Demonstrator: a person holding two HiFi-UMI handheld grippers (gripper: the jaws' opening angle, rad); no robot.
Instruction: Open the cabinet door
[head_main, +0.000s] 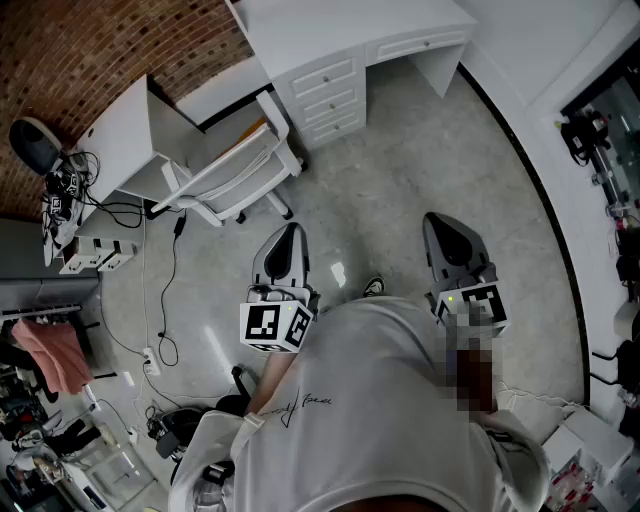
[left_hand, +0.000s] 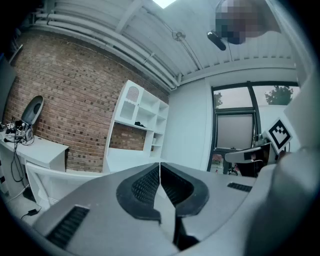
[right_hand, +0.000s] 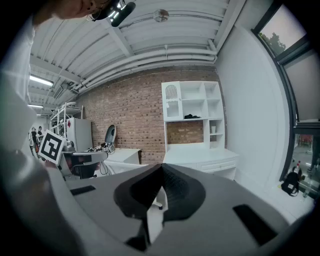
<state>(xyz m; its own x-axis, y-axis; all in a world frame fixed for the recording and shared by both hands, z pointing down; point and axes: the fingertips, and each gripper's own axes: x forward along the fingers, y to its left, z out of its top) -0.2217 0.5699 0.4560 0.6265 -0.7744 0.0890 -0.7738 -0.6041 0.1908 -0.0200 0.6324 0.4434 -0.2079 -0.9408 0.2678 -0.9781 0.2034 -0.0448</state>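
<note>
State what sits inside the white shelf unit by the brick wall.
A dark item lies in the shelf unit; the closed cabinet door hides its compartment.

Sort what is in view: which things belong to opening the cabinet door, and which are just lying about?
Belongs to the job:
cabinet door
white hutch
left gripper
right gripper
(both shut and empty)

Just lying about:
white chair
side desk
pink cloth

Chair (head_main: 235, 178) beside desk (head_main: 335, 40), cabinet (right_hand: 192, 112) on desk
</note>
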